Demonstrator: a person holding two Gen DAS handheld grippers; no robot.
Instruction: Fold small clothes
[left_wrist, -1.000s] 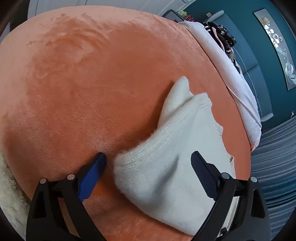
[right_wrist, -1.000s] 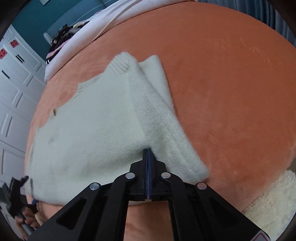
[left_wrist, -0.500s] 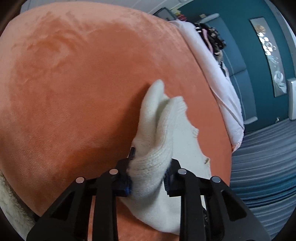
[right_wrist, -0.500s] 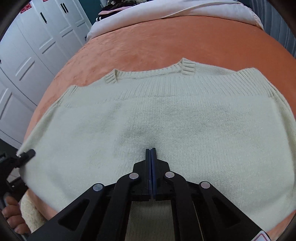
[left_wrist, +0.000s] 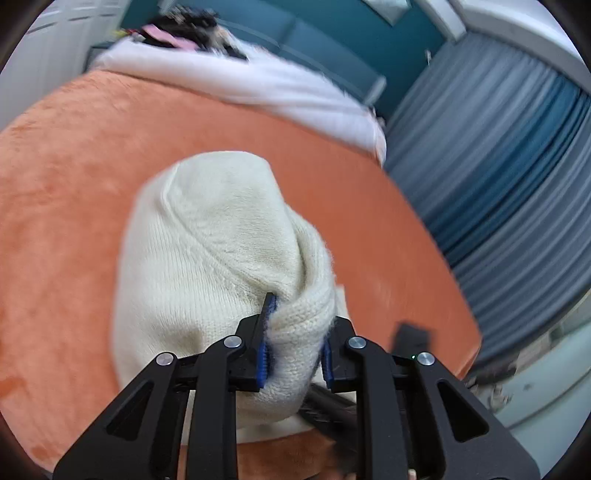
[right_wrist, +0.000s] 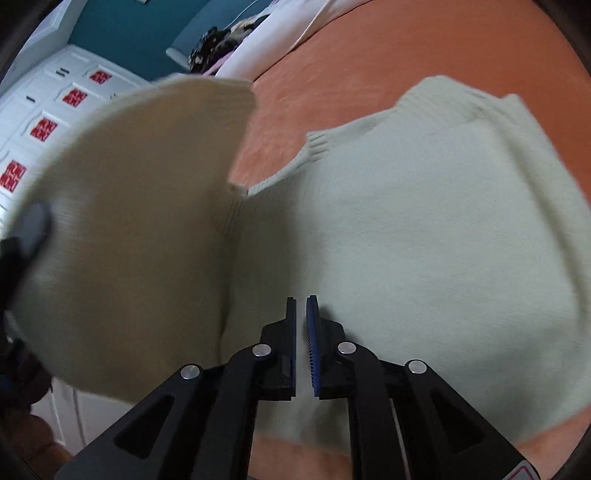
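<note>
Two black grippers with blue pads work over one cream knitted sweater (right_wrist: 424, 229) spread on an orange plush bed cover (left_wrist: 66, 177). The left gripper (left_wrist: 295, 350) has a bunched fold of the sweater's knit (left_wrist: 299, 332) pinched between its pads, the jaws closing tighter on it, and the lifted cloth hangs in a rounded hump in front of it. In the right wrist view that raised flap (right_wrist: 122, 221) blocks most of the left half of the scene, hiding part of the white cupboard doors with red labels (right_wrist: 44, 129). The right gripper (right_wrist: 301, 332) hovers over the sweater's near hem with its jaws opening, a narrow gap between the pads and no cloth in it. A white duvet (left_wrist: 258, 85) with a dark patterned heap (left_wrist: 192, 26) on it lies along the cover's far edge. Bare orange cover runs free beyond the neckline towards the far edge, and on the left and right of the sweater. Grey-blue pleated curtains (left_wrist: 498, 177) hang past the cover's right edge.
</note>
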